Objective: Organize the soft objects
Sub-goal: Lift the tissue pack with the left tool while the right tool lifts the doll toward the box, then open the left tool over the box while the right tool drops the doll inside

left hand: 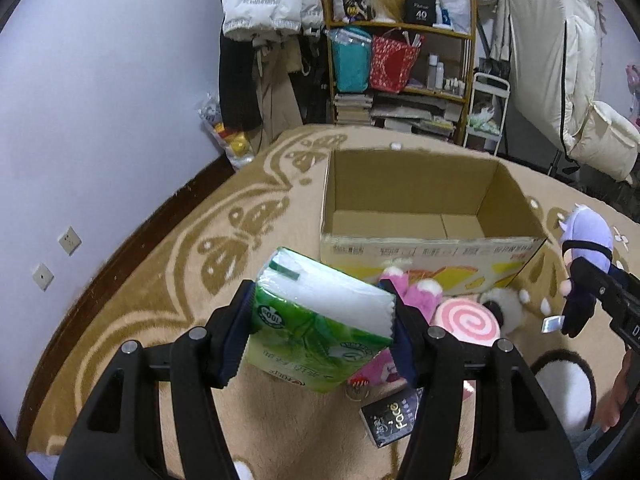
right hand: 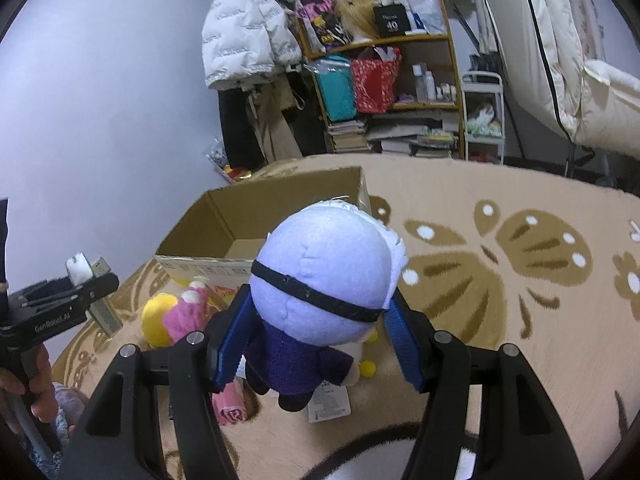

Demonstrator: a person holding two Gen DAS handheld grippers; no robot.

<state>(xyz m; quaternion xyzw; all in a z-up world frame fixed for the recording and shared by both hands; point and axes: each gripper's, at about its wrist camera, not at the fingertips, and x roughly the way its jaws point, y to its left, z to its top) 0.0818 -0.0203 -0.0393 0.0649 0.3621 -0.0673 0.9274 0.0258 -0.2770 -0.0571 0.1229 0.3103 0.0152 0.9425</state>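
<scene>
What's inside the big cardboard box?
The cardboard box shows only its bare brown floor and walls. The front wall hides the near strip of floor, so that bit can't be checked.

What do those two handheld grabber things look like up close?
Both look alike. The left gripper and the right gripper each have glossy black plastic arms that fork apart, joined by round silver pins. The fingers carry blue ribbed pads. Seen from the side, the left tool's black body bears white "GenRobot.AI" lettering. No cables show.
</scene>
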